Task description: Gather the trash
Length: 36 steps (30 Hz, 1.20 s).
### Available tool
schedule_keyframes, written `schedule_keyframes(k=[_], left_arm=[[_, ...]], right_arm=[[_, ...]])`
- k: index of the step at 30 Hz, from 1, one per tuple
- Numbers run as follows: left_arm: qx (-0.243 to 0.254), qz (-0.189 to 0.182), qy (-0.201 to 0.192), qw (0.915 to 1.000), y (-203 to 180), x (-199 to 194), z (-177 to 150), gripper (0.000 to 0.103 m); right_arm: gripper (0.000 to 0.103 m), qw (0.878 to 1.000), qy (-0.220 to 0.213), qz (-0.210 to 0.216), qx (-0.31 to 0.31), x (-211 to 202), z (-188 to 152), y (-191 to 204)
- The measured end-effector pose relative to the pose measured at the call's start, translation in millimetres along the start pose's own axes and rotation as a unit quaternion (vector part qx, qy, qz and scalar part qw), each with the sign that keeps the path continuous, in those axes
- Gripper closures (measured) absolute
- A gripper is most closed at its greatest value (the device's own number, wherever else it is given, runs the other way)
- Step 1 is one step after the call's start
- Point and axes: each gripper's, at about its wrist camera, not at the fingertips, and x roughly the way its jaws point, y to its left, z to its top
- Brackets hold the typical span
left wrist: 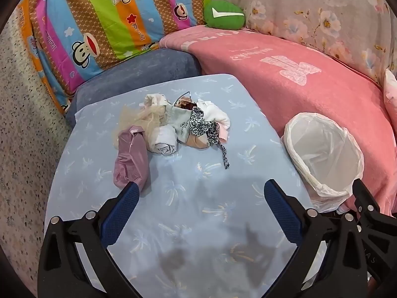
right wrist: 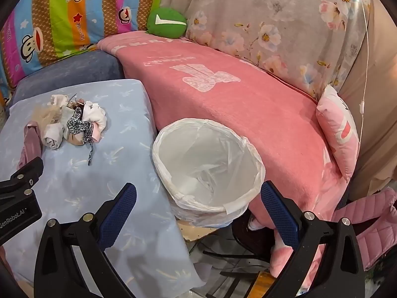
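Observation:
A pile of crumpled cloth scraps and wrappers lies on the light blue table cover; it also shows in the right wrist view. A mauve piece lies at its near left, a leopard-print strip at its right. A white-lined trash bin stands right of the table and shows in the right wrist view. My left gripper is open and empty, short of the pile. My right gripper is open and empty above the bin's near rim.
A pink blanket covers the sofa behind the bin. A green cushion, a striped cartoon quilt and a floral cover stand behind. A pink pillow lies at right. Dark chair legs stand below the bin.

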Motion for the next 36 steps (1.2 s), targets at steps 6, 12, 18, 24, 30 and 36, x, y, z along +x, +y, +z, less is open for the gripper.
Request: schedule_keyframes(k=[6,12,18,24,30,36], left_arm=[[0.0,0.001,-0.001,1.0,1,0,0,0.007],[-0.002,0.0,-0.002,1.0,-3,0,6,0.007],[0.008,-0.001,-0.005,1.0,-10,-3,3,0.007],[0.01,-0.001,-0.005,0.9999,-9,-3,3,0.007],[0.01,-0.001,-0.005,0.9999,-9,-3,3,0.007],[0.01,-0.002,-0.005,0.9999,-9,-3,3,0.007]], right_arm=[[0.006,1.0,0.0,-0.003,0.004,2,-1,-9],[0.006,1.0,-0.001,-0.008,0.011,-1,-1,-11],[0.006,1.0,0.0,-0.008,0.013,1,0,-14],[0.006,1.0,0.0,-0.008,0.013,2,0,-14],[0.006,1.0,0.0,-0.008,0.013,2,0,-13],[0.006,1.0,0.0,-0.009,0.012,2,0,-13]])
